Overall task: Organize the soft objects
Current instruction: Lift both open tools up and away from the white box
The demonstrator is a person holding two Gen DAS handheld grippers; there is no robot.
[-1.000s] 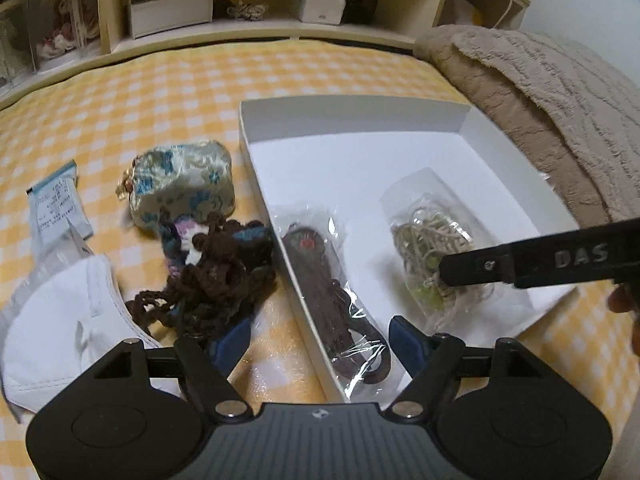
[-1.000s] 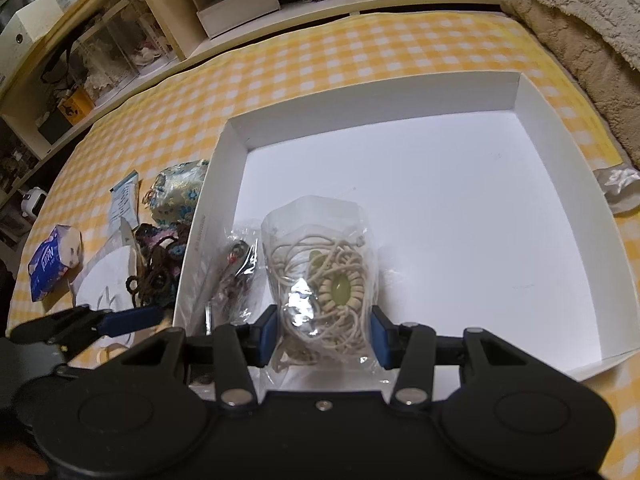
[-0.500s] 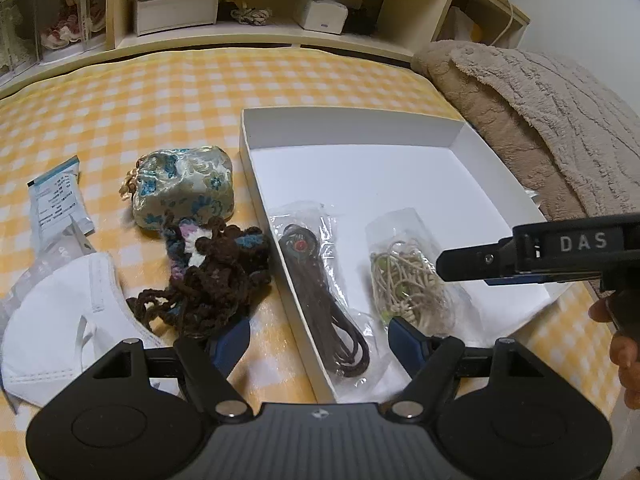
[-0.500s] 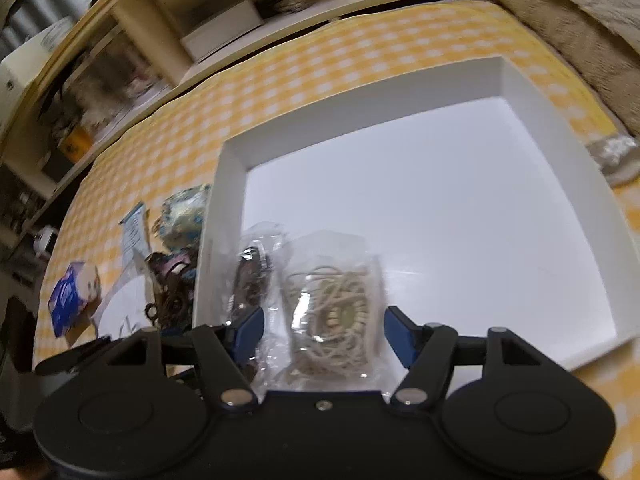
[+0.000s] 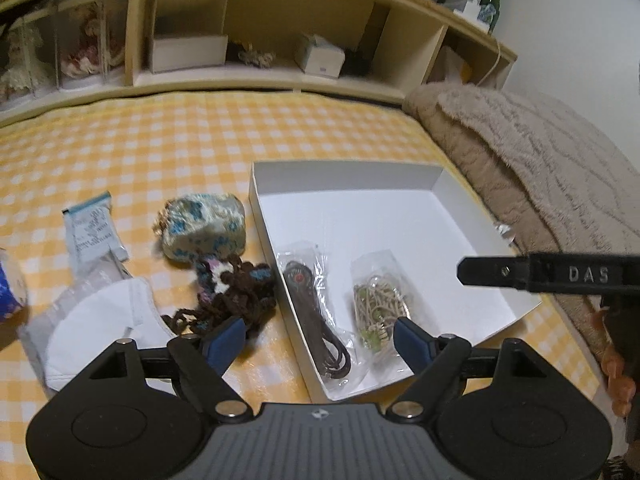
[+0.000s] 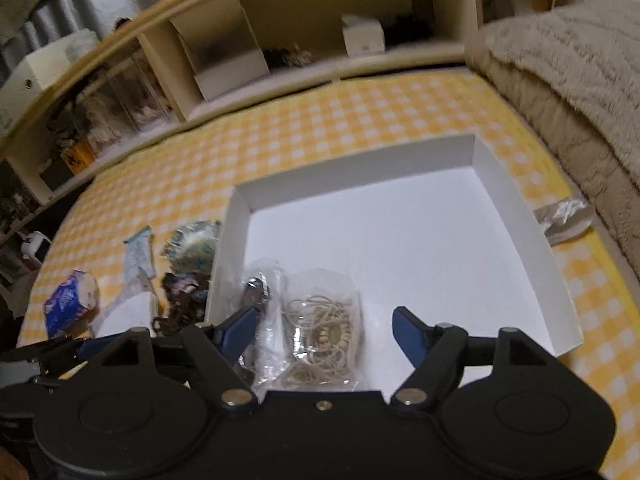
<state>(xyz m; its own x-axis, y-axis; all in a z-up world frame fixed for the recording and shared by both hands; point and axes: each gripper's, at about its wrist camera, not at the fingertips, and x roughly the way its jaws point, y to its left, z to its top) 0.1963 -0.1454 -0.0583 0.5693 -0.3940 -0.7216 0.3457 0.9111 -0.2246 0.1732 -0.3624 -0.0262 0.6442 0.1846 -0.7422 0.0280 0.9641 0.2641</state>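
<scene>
White box (image 5: 344,176) w/ low walls, on yellow-checked bed cover (image 5: 160,144). Two clear bags inside, side by side at near-left corner. Bag w/ dark cord (image 5: 316,312) flat against left wall, long axis along that wall, near-to-far, red-dotted end pointing away from cams. Bag w/ beige cord (image 5: 378,308) just right of it, roughly parallel, tangled bundle w/ green bead inside; same bag in right wrist view (image 6: 320,332), upright rectangle, top edge toward far wall. Rest of box floor bare.

Left claw (image 5: 318,338) jaws opening, wide apart, above near-left box corner; nothing pressed btwn pads, both bags seen below in the gap. Right claw (image 6: 324,330) jaws opening too, wide; beige bag lying below btwn fingers, pads apart from it, no grip. Right claw's finger also seen from left wrist as dark bar marked DAS over right side of box.

Outside box, left of it: floral pouch (image 5: 202,226), brown yarn piece (image 5: 236,300) just in front, white mask (image 5: 100,328), small paper packet (image 5: 94,232). Tan blanket (image 5: 540,168) to right, shelf unit (image 5: 260,40) behind.
</scene>
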